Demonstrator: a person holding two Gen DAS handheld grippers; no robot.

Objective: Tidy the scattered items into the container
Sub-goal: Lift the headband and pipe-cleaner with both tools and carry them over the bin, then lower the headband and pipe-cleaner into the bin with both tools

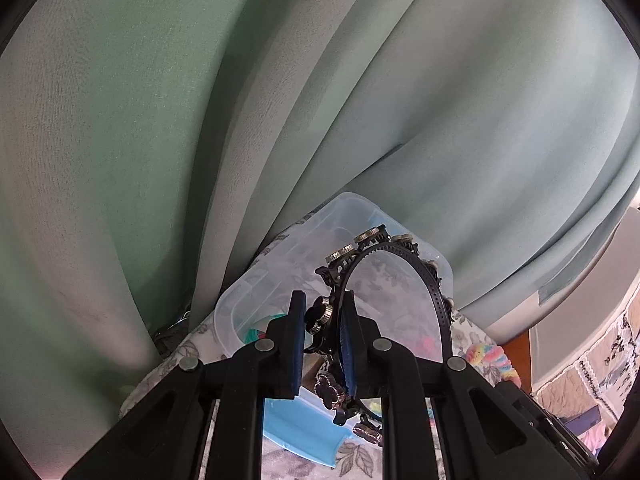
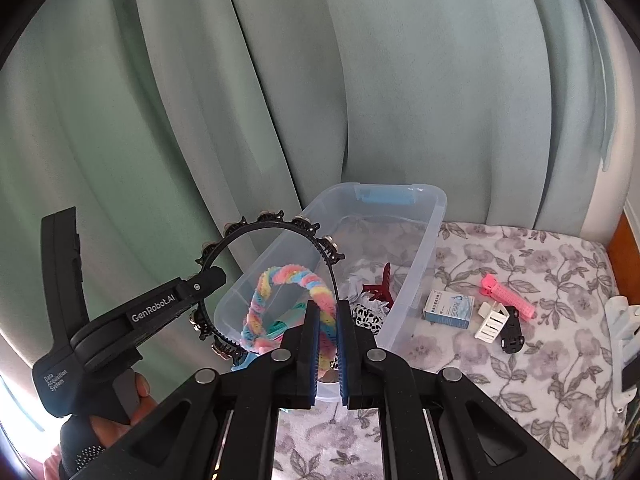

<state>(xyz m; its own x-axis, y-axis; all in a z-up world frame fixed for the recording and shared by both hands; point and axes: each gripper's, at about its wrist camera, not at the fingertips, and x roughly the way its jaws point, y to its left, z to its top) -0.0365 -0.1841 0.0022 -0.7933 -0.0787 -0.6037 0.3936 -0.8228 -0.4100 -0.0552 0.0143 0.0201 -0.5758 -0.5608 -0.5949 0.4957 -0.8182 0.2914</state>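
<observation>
Pale green curtain (image 2: 360,80) in deep folds across the whole background. Below it, a bed cover (image 2: 520,360) printed with grey flowers, serving as the work surface; wooden edge (image 2: 618,256) at far right.

Left to right in the right wrist view:

- Left gripper (image 2: 208,276), held in a gloved hand (image 2: 100,432), clamped on one leg of a black headband (image 2: 276,220). Band toothed on its inner edge, studded with black clover charms and metal-rimmed discs; raised clear of the cover, arching over the near-left corner of the container.
- Clear plastic container (image 2: 424,248), open, blue latch on the far wall. Inside: red claw clip (image 2: 382,284), black-and-white spotted fabric piece (image 2: 366,314).
- Right gripper (image 2: 328,312), tongs together on a rainbow plush headband (image 2: 288,276); band twisted in pastel pink, blue, yellow and green, held up at the container's near-left end.
- On the cover right of the container, near one another: small blue-and-white box (image 2: 448,308), white comb clip (image 2: 494,320), black toy car (image 2: 512,330), pink hair roller (image 2: 508,292).

Left wrist view: blue pads (image 1: 297,340) closed on the black headband's leg, clover charm at the pads.
</observation>
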